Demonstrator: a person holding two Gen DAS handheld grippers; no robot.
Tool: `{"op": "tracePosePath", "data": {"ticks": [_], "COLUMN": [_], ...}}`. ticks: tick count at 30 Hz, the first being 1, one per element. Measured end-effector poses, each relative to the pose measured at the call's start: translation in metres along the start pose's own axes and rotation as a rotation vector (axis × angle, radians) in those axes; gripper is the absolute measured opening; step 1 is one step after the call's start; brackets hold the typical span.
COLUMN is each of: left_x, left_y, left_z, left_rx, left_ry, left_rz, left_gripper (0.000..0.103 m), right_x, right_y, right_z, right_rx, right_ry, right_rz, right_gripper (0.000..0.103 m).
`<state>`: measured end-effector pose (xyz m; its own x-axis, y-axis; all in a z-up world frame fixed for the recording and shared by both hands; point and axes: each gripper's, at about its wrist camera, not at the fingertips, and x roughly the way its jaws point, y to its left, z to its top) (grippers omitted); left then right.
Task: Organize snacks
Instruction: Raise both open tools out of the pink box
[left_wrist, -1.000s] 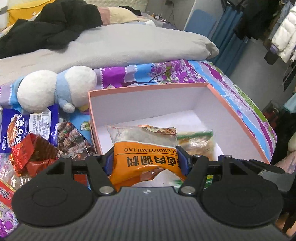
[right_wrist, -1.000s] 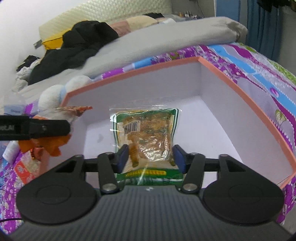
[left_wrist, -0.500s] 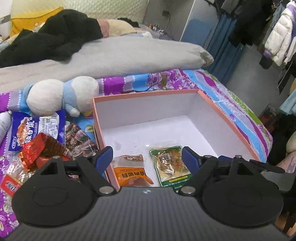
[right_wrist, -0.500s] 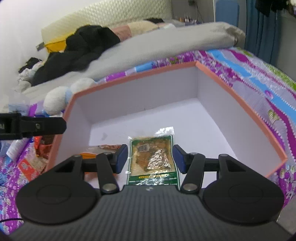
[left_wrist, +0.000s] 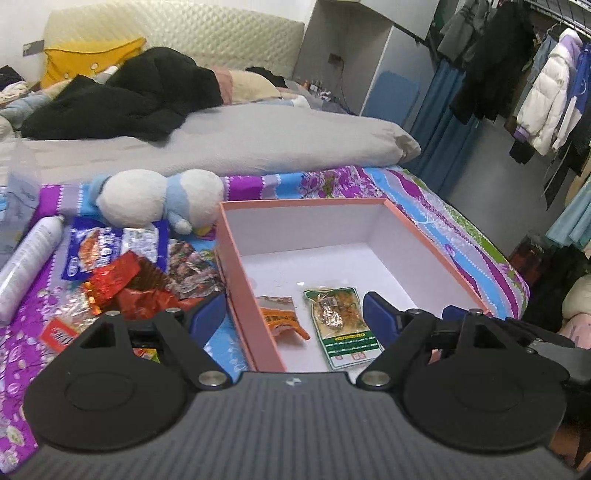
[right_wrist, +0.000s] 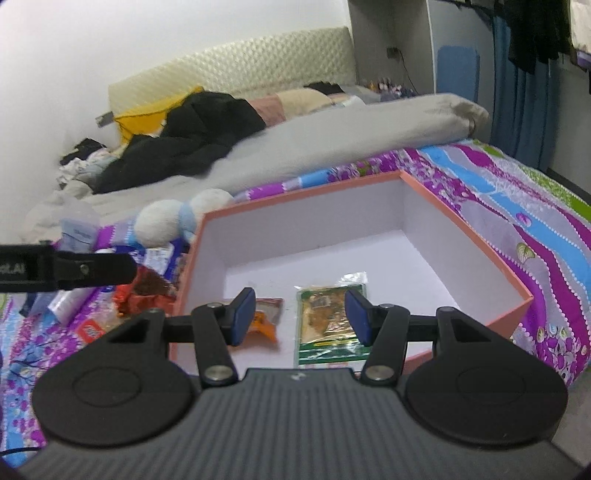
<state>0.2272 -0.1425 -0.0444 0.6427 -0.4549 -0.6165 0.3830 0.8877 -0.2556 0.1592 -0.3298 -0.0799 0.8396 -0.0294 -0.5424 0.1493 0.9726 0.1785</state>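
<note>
An open salmon-rimmed box with a white inside sits on the purple floral bedspread; it also shows in the right wrist view. An orange snack packet and a green packet lie flat on its floor near the front. My left gripper is open and empty, raised above the box's front left. My right gripper is open and empty above the box's front. A pile of loose snack packets lies left of the box.
A white and blue plush toy lies behind the pile. A white bottle lies at the far left. A grey duvet and black clothes cover the bed behind. The bed edge drops off to the right.
My left gripper opened and let the orange packet drop into the box, then pulled back and up. My right gripper also backed up and away from the green packet.
</note>
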Motion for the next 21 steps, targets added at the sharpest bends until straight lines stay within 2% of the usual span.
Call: {"op": "tracePosePath", "data": {"ticks": [5,11,21], "left_x": [-0.039,-0.085,-0.145], "left_y": [0.008,0.025,0.047], "left_z": [-0.016,-0.045,-0.097], "left_rx": [0.006,-0.047,-0.084], "left_ry": [-0.031,-0.066,-0.088], "left_rz": [0.016,0.033,0.096], "left_gripper": [0.085,0.085,0.085], "right_x": [-0.022,-0.050,-0.091], "right_y": [0.017,0.039,0.068], "right_z": [-0.009,-0.026,-0.075], "right_rx": [0.002,-0.038,-0.064], "right_ry": [-0.030,-0.065,-0.023], "right_rz": [0.041,0.084,0.170], "right_gripper": [0.056,0.056,0.056]}}
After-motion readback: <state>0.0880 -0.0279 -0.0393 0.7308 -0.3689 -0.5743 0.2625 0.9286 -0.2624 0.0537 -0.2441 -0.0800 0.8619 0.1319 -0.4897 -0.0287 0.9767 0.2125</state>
